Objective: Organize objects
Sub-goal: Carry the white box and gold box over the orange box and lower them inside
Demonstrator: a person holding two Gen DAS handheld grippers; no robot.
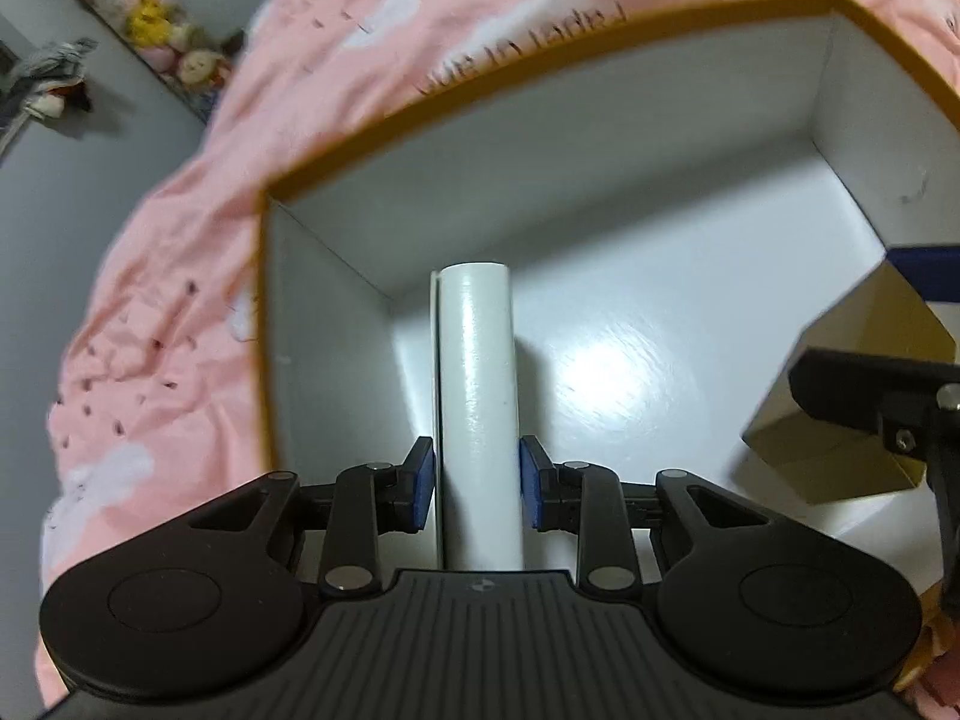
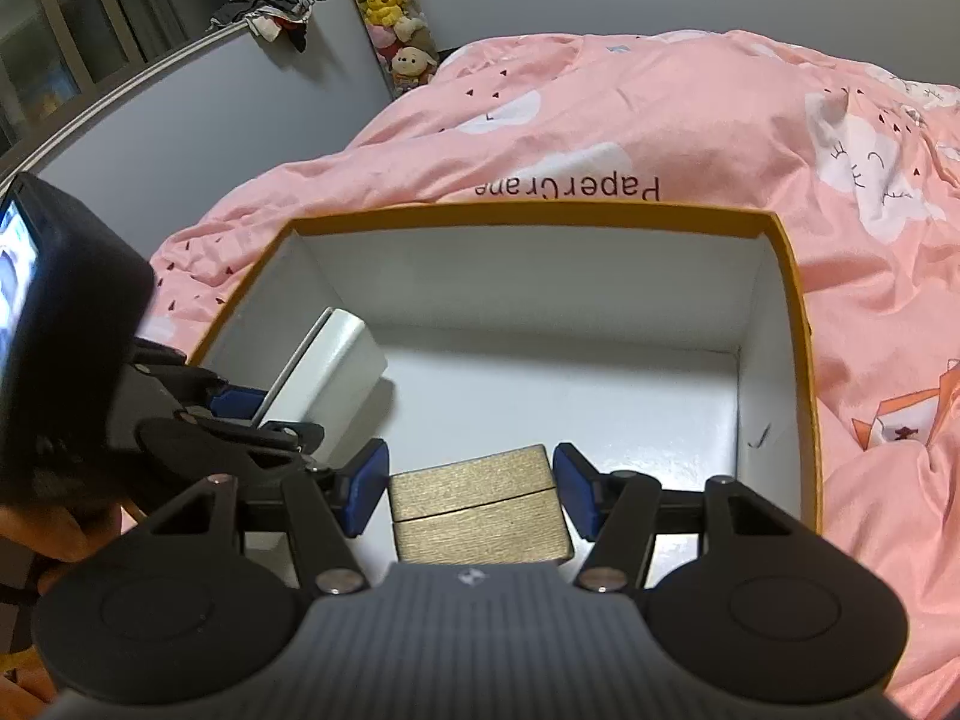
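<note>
White, smooth rigid flat case [image 1: 474,408] clamped in left hand-held gripper [image 1: 477,480]; gold-brown stiff box [image 2: 480,504] gripped by right hand-held gripper [image 2: 471,492]; likely light, slippery; hold flat sides.

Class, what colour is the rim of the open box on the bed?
Mustard yellow rim, white inside; clearest in the right wrist view.

Pink bedspread [image 2: 690,120], plush toys [image 2: 390,6], hanging clothes [image 2: 270,6]

Black grippers [image 1: 477,483], blue pads [image 2: 367,483], silver screws.
</note>
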